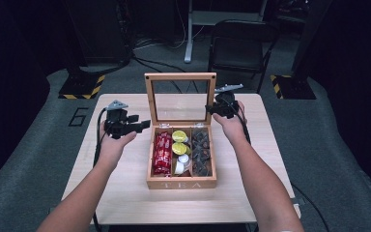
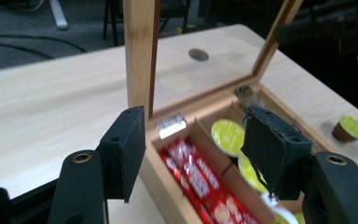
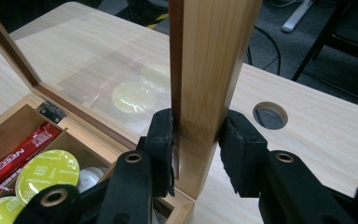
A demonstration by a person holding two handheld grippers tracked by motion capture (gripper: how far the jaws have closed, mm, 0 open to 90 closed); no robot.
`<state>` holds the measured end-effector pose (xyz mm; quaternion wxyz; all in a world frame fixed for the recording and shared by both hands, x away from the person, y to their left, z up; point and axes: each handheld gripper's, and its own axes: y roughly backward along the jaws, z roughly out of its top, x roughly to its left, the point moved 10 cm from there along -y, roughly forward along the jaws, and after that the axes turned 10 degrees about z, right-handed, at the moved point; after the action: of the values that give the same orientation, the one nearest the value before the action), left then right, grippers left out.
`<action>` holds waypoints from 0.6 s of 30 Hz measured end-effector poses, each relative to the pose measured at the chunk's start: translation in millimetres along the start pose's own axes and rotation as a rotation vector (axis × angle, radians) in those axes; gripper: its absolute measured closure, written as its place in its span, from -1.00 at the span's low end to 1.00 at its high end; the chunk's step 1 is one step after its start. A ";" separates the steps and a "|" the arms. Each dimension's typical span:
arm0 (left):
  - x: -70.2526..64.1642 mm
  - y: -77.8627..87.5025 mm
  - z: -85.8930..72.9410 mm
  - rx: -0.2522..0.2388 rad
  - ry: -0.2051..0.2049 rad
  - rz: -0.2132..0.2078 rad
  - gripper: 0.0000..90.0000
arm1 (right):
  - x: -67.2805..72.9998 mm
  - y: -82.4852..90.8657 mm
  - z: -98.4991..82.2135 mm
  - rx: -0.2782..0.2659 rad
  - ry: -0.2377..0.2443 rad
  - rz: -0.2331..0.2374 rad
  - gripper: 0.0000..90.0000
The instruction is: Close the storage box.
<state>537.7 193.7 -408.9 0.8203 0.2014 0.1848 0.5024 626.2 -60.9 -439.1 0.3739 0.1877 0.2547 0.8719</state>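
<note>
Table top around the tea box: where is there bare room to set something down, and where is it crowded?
Bare wood lies left of the tea box out to the table edge, and in front of it between the forearms. Behind the raised lid is a free strip. The right side is tighter: the right tool clamps the lid frame, and a loose capsule sits there.

Both grippers are black, the left (image 1: pixel 142 124) and the right (image 1: pixel 210 109). Each carries a grey three-cornered plate and a black cable. Brass-ringed screw holes mark the jaws; the forearms are unsleeved.
</note>
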 end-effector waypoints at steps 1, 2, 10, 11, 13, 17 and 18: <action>0.8 -1.4 5.7 -0.013 -0.039 0.000 -0.13 | 0.3 0.0 -0.2 -0.009 0.003 0.001 0.44; -0.1 -2.9 9.9 -0.022 -0.044 -0.001 -0.12 | 0.8 0.5 -0.9 -0.019 0.003 -0.001 0.44; 8.2 -22.0 31.2 -0.053 -0.056 0.043 -0.05 | 4.4 3.8 -4.2 -0.026 0.002 -0.011 0.44; 9.3 -25.2 33.7 -0.053 -0.054 0.048 -0.04 | 4.6 4.2 -4.4 -0.023 0.005 -0.015 0.44; 9.2 -28.1 38.0 -0.063 -0.050 0.048 -0.01 | 5.0 4.5 -4.7 -0.023 0.007 -0.017 0.44; 8.8 -31.3 45.9 -0.077 -0.069 0.064 0.06 | 5.8 5.0 -5.8 -0.042 0.006 -0.024 0.44; 10.1 -31.6 47.7 -0.082 -0.074 0.076 0.07 | 6.0 5.4 -6.1 -0.046 0.003 -0.028 0.44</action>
<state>589.8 182.8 -385.7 0.8146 0.1929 0.1257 0.5324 616.1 -61.5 -440.1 0.3900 0.1740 0.2376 0.8724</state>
